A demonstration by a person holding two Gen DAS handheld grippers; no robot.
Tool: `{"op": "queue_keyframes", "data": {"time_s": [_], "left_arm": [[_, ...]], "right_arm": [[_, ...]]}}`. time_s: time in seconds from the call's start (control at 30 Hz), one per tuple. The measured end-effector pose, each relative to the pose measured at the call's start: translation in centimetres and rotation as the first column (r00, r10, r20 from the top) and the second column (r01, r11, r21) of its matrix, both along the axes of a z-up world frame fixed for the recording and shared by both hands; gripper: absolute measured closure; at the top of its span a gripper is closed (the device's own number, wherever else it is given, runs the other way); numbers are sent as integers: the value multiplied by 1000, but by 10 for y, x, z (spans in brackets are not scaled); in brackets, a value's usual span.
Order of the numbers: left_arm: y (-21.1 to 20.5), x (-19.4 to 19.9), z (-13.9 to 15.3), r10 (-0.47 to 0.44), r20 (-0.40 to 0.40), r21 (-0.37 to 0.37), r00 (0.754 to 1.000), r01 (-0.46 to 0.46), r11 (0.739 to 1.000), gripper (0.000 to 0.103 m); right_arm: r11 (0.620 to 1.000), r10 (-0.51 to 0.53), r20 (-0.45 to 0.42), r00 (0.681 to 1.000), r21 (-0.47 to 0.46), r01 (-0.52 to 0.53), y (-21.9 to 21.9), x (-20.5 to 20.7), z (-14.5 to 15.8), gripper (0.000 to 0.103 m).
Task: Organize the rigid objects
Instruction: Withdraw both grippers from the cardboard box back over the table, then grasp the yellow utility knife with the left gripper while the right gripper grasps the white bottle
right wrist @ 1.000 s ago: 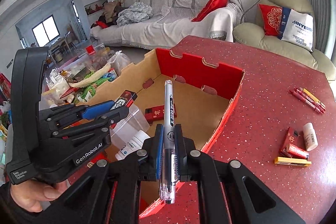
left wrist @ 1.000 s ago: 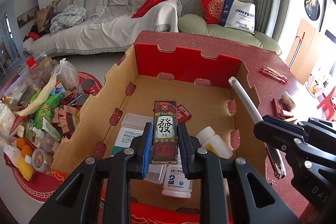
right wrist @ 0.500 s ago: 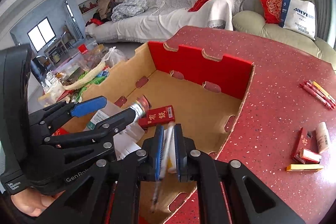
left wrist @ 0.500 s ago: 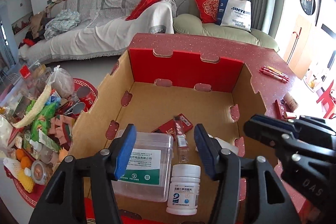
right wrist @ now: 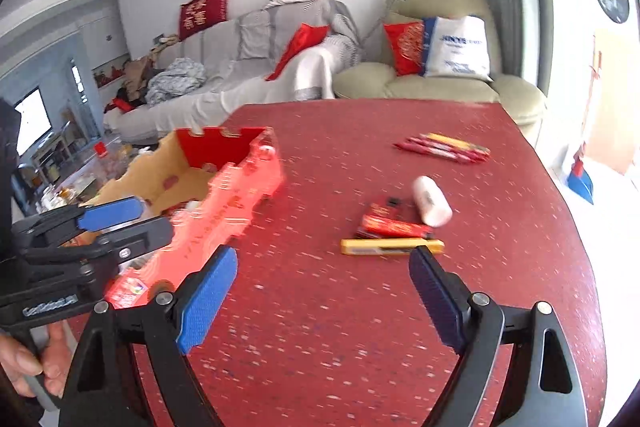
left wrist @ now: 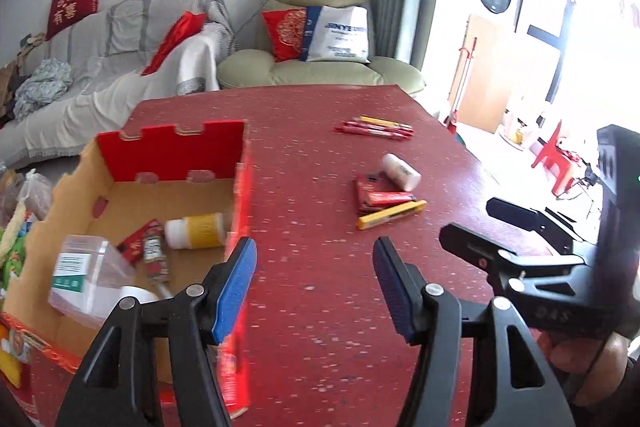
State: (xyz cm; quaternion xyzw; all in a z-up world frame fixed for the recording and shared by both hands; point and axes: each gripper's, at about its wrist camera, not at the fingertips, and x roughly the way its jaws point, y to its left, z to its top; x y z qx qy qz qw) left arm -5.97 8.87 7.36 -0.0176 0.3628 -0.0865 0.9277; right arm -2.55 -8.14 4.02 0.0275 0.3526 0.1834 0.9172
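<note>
Right wrist view shows my right tongs [right wrist: 320, 299] spread wide and empty, low over the red table [right wrist: 360, 347]. Straight ahead of them, just beyond the right pad, lies the yellow utility knife [right wrist: 392, 246], its long axis running across my line of sight, left to right. Touching it on the far side sits a small stack of red boxes [right wrist: 394, 225], and a white bottle [right wrist: 432, 201] lies on its side just past those. A row of red pens [right wrist: 444, 148] rests well beyond. My left tongs [left wrist: 316, 287] are also open and holding nothing; from that camera the same cluster sits ahead and to the right, farther off, while the cardboard box [left wrist: 172, 143] with sorted items stands at the left. I judge the right tongs nearer, and since the knife lies crosswise to the jaws, I would likely need to turn the wrist to close across its narrow width.
</note>
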Motion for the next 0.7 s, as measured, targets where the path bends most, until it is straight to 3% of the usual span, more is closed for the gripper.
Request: {"op": "queue_keyframes", "data": {"time_s": [0.13, 0.23, 0.53, 0.7], "left_arm": [[-45, 31, -24, -26, -67, 12, 997, 26, 1000, 37], [-58, 59, -45, 18, -118, 22, 993, -16, 1000, 37], [-88, 117, -88, -17, -171, 134, 985, 41, 990, 37], [-92, 123, -96, -103, -165, 121, 981, 124, 985, 37]], "right_arm": [[995, -95, -37, 995, -8, 95, -49, 21, -10, 14], [995, -96, -56, 994, -27, 94, -62, 42, -17, 14], [995, -69, -83, 994, -82, 62, -66, 105, -44, 14], [993, -3, -78, 997, -118, -6, -54, 124, -52, 14]]}}
